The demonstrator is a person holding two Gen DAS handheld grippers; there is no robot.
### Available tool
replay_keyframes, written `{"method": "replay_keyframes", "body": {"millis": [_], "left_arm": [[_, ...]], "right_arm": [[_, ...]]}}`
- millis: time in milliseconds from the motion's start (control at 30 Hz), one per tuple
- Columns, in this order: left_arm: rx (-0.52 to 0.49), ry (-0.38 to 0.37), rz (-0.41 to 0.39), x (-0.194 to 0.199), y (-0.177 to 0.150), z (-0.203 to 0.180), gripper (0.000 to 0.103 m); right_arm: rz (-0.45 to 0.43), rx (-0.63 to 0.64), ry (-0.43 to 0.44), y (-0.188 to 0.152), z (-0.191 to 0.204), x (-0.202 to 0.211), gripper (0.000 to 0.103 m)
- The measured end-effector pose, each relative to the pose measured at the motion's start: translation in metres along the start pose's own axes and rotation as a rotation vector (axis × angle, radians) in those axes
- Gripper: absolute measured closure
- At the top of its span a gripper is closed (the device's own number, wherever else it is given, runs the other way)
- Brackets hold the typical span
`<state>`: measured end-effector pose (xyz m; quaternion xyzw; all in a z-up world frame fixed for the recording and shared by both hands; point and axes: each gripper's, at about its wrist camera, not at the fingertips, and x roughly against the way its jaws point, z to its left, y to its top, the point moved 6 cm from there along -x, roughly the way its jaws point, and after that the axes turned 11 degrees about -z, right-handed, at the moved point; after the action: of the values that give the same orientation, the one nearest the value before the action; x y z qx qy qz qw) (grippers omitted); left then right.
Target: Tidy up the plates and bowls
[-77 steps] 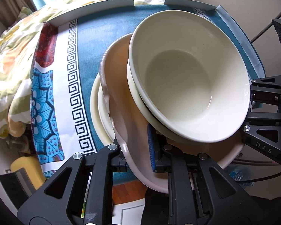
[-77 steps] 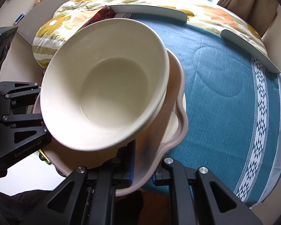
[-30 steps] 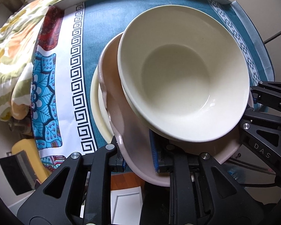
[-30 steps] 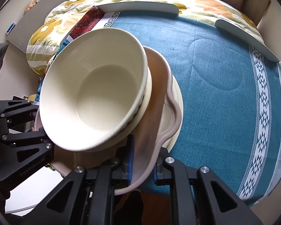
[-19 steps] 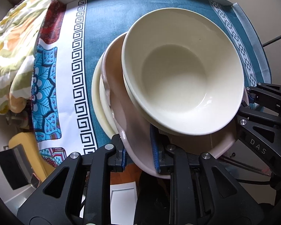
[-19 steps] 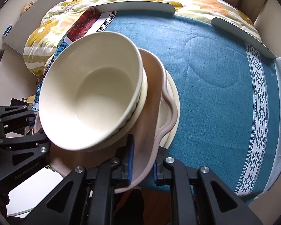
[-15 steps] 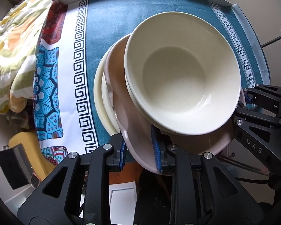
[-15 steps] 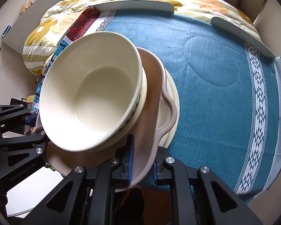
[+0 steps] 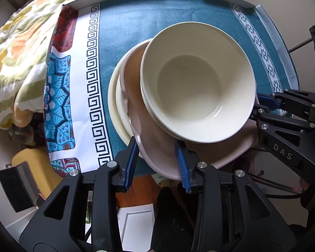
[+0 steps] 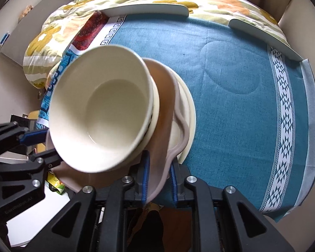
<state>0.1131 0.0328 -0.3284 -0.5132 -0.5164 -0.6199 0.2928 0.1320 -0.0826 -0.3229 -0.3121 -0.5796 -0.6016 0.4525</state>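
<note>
Left wrist view has your left hand-held gripper (image 9: pixel 157 163) pointing straight down at the stack: a cream bowl (image 9: pixel 199 88) nested on another cream bowl whose rim peeks out below it, both sitting on a pink wavy-edged plate (image 9: pixel 155 130), which rests on a cream plate (image 9: pixel 115 96) lying on the teal cloth (image 9: pixel 157 19) of the worktop. Your blue pads (image 9: pixel 131 161) sit on either side of the pink plate's near rim, and the jaws have just been opening, so there's visible daylight at the left pad and you're released there, with the rim between the pads but not pinched. Over in the right wrist view, your right hand-held gripper (image 10: pixel 158 176) straddles the pink plate (image 10: pixel 163 126) rim from the other side; its jaws have just been opening too, and the gap is smaller, the left pad (image 10: pixel 146 176) just beside the rim and the other pad (image 10: pixel 174 180) a touch clear of it, so it looks let go as well. The bowl (image 10: pixel 98 113) looks tilted toward that camera. A flowery quilt (image 10: pixel 73 21) bunches up past the far edge of the cloth, and each gripper shows at the side of the other's view.
</note>
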Motion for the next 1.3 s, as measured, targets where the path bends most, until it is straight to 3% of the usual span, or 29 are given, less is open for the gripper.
{"method": "replay_keyframes", "body": {"millis": [100, 200, 300, 533, 633, 733, 767, 833, 867, 933, 1000, 1033, 1100, 1267, 1300], "left_arm": [[0.006, 0.003, -0.002, 0.002, -0.001, -0.002, 0.069], [0.002, -0.005, -0.008, 0.008, -0.004, -0.004, 0.060], [-0.011, -0.001, -0.032, 0.020, -0.003, -0.006, 0.048], [-0.003, -0.027, -0.099, 0.056, -0.004, -0.011, 0.046], [0.025, -0.038, -0.194, 0.084, -0.008, -0.007, 0.046], [0.053, -0.022, -0.340, 0.123, -0.008, -0.004, 0.046], [0.061, -0.012, -0.395, 0.137, -0.008, -0.003, 0.046], [0.071, 0.009, -0.500, 0.167, -0.009, -0.006, 0.045], [0.074, 0.022, -0.543, 0.180, -0.010, -0.008, 0.043], [0.075, 0.053, -0.643, 0.210, -0.014, -0.016, 0.030], [0.083, 0.085, -0.771, 0.243, -0.020, -0.026, 0.005], [0.083, 0.095, -0.834, 0.260, -0.024, -0.030, 0.000], [0.072, 0.124, -0.950, 0.290, -0.031, -0.043, 0.000], [0.052, 0.197, -1.047, 0.327, -0.049, -0.071, 0.000], [0.055, 0.206, -1.058, 0.332, -0.054, -0.075, 0.000]], "right_arm": [[-0.004, 0.003, -0.011, -0.001, -0.001, 0.005, 0.076], [-0.004, -0.007, -0.020, -0.004, -0.005, 0.010, 0.059], [-0.014, -0.021, -0.014, -0.006, -0.009, 0.019, 0.058], [-0.083, -0.054, -0.023, -0.011, -0.016, 0.055, 0.058], [-0.171, -0.079, -0.030, -0.012, -0.019, 0.088, 0.058], [-0.298, -0.099, -0.044, -0.012, -0.021, 0.130, 0.055], [-0.349, -0.106, -0.054, -0.012, -0.022, 0.145, 0.051], [-0.440, -0.116, -0.064, -0.015, -0.022, 0.172, 0.031], [-0.481, -0.115, -0.071, -0.017, -0.021, 0.185, 0.026], [-0.567, -0.096, -0.098, -0.021, -0.018, 0.211, 0.017], [-0.645, -0.071, -0.131, -0.025, -0.013, 0.240, 0.017], [-0.671, -0.064, -0.139, -0.027, -0.011, 0.250, 0.017], [-0.738, -0.054, -0.142, -0.031, -0.008, 0.274, 0.017], [-0.918, -0.053, -0.187, -0.052, -0.011, 0.333, 0.016], [-0.930, -0.048, -0.188, -0.056, -0.011, 0.338, 0.009]]}}
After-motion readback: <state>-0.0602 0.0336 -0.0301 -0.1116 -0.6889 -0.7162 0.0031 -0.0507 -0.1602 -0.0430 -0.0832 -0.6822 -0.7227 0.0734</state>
